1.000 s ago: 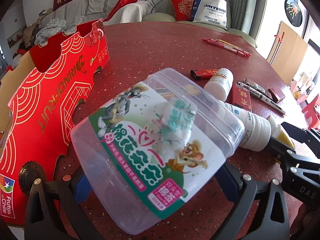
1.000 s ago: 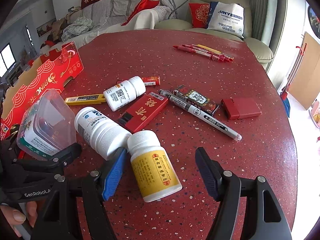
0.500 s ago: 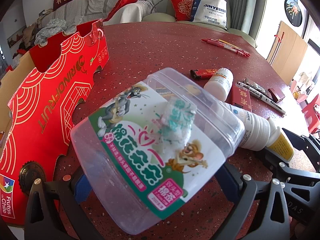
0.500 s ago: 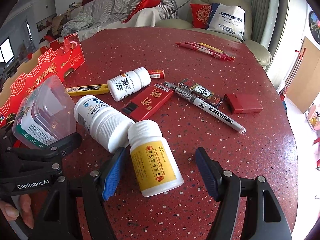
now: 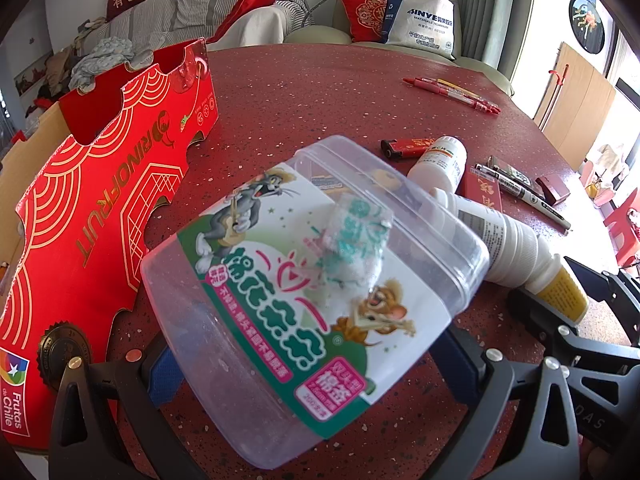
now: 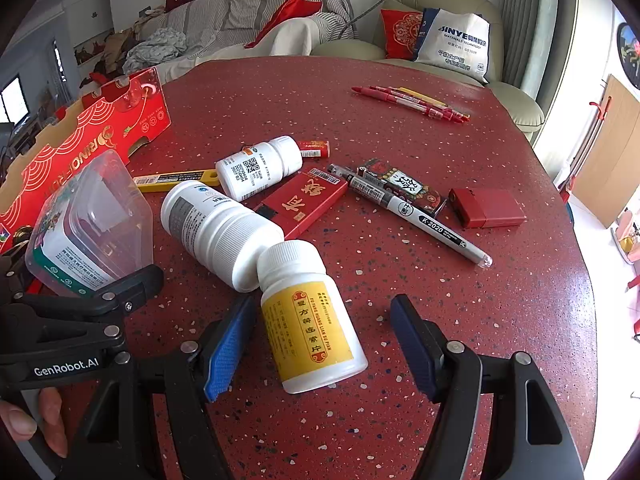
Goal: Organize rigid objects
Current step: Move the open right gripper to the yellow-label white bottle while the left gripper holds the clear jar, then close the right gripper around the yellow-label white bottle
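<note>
Left gripper [image 5: 312, 364] jaws clenched on a clear plastic tub [image 5: 312, 280] with a cartoon cat-and-mouse label, held tilted above the red speckled surface [image 5: 320, 96] close to its left edge; a crumpled white-and-green wrapper [image 5: 356, 240] shows through the tub wall. Right gripper [image 6: 324, 344] jaws released, blue pads either side of a yellow-label pill bottle [image 6: 310, 320] lying on its side, neither pad pressing it. The yellow bottle's cap touches a larger white bottle [image 6: 220, 232], also on its side. Toward the middle of the surface: a smaller white bottle [image 6: 260, 166], a flat red box [image 6: 308, 202] touching it, a yellow utility knife [image 6: 176, 179], a red lighter [image 6: 314, 148], a grey marker pen [image 6: 416, 214] beside a dark patterned packet [image 6: 404, 186], and a red case [image 6: 486, 208] nearer the right edge. Red pens [image 6: 412, 102] lie near the far edge. A red cardboard fruit box [image 5: 100, 200] stands along the left edge. A person's fingers [image 6: 36, 424] show at the lower left of the right wrist view.
</note>
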A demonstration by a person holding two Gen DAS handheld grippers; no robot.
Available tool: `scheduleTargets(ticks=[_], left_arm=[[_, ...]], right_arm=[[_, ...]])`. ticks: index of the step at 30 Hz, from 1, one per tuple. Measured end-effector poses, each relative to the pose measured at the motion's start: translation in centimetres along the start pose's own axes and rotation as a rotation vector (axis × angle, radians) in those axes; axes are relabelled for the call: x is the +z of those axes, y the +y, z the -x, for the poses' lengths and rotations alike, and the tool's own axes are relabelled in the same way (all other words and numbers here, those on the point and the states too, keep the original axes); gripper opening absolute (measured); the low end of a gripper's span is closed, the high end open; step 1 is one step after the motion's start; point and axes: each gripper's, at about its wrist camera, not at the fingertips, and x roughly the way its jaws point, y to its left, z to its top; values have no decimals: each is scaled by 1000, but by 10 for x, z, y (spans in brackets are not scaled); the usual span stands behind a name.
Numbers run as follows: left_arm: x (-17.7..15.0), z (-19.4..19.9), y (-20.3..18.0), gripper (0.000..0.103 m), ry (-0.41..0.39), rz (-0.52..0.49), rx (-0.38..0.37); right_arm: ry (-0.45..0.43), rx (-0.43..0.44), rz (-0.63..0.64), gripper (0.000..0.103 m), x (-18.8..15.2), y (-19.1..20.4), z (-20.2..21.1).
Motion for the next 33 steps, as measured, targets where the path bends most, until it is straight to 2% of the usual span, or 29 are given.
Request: scheduleTargets(ticks=[3, 6, 10, 14, 21, 26, 33], left_arm=[[0, 1, 0, 102, -3, 3, -3], [-1, 4, 3, 102, -14, 9, -35], [-3, 8, 6, 102, -30, 18, -65], [-6, 18, 8, 101, -90, 17, -68], [-10, 30, -21, 102, -159, -135, 3], [-6, 24, -17, 102, -133, -117, -2], [2, 11, -10, 102, -62, -72, -41]], right_arm=[[-3, 9, 8, 69, 0, 1, 1], [-21, 14, 44, 37, -1, 8, 4], [-23, 14, 54, 37, 0, 9, 3], [-33, 3, 37, 37, -1, 7, 5], [-47, -12, -10, 37, 0, 0, 7], [-67, -5, -55, 37, -1, -9, 12], [-28, -21, -51, 37, 1, -6, 5]])
